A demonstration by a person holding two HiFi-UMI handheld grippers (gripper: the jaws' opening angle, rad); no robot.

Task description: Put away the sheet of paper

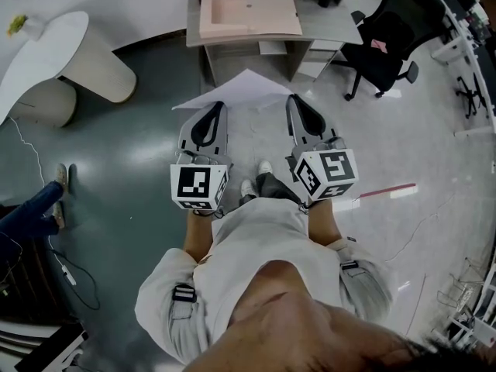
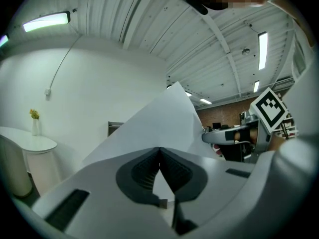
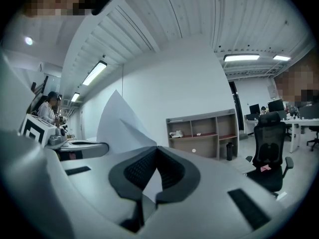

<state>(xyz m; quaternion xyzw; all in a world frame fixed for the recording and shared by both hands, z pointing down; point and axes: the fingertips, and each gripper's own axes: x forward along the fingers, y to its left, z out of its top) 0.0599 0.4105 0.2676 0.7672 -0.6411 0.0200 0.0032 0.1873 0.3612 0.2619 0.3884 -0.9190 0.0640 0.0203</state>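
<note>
A white sheet of paper [image 1: 236,90] hangs in the air between my two grippers, in front of a grey desk [image 1: 310,29]. My left gripper [image 1: 220,105] is shut on the paper's left edge and my right gripper [image 1: 292,99] is shut on its right edge. In the left gripper view the sheet [image 2: 164,116] rises out of the closed jaws of the left gripper [image 2: 159,148], with the right gripper's marker cube [image 2: 269,108] beyond it. In the right gripper view the paper [image 3: 117,121] stands up to the left of the right gripper [image 3: 157,147], pinched between its pads.
A pink folder-like tray [image 1: 248,14] lies on the desk. A black office chair [image 1: 387,41] stands at the right and a white round table [image 1: 43,56] at the left. Another person's legs [image 1: 35,208] are at the left edge. An open shelf unit [image 3: 202,133] stands against the wall.
</note>
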